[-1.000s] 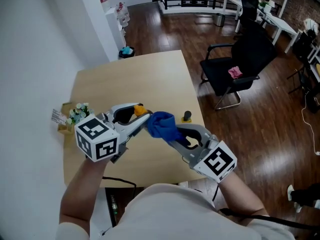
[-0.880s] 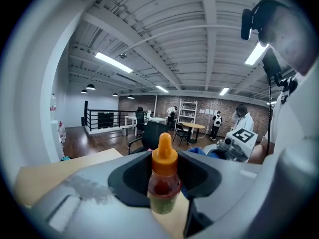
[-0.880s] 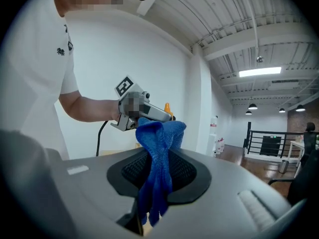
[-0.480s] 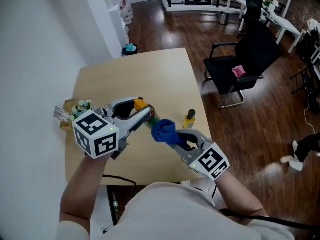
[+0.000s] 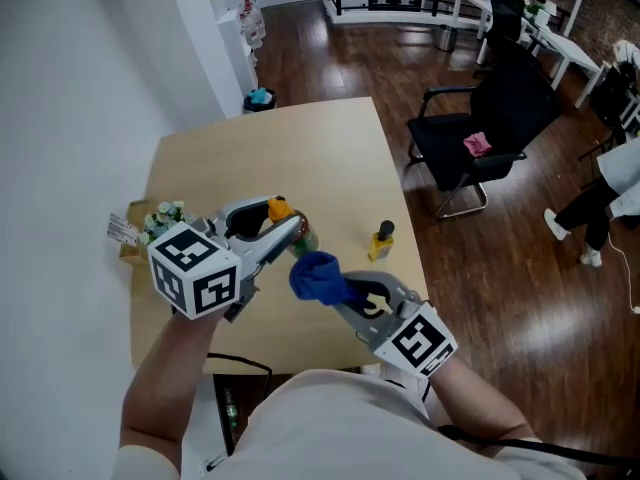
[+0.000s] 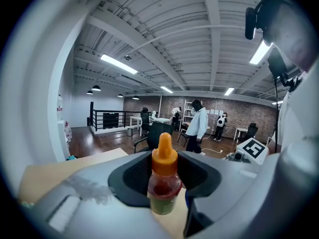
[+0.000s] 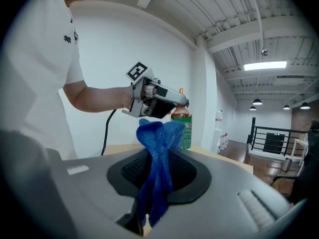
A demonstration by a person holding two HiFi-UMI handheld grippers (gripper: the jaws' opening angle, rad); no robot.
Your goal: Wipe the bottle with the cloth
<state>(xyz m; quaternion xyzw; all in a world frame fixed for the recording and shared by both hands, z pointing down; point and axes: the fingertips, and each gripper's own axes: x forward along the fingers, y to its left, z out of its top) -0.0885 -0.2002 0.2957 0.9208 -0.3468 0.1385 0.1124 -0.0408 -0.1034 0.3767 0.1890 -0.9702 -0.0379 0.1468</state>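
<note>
Item 1. Left gripper (image 5: 293, 232): jaws pinching the bottle (image 5: 303, 236), orange cap up, red and green body upright between the pads, over the desk's (image 5: 280, 148) near half.
Item 2. Right gripper (image 5: 335, 288): jaws pressed on the blue cloth (image 5: 313, 274), its bunched top just beside the bottle; contact could not be told.
Item 3. Yellow bottle (image 5: 380, 240): upright by the desk's right edge.
Item 4. Flowers (image 5: 158, 218): at the desk's left edge.
Item 5. Chair (image 5: 480, 128): on the floor, right of the desk.

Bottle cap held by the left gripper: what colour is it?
Orange cap, clearest in the left gripper view.
</note>
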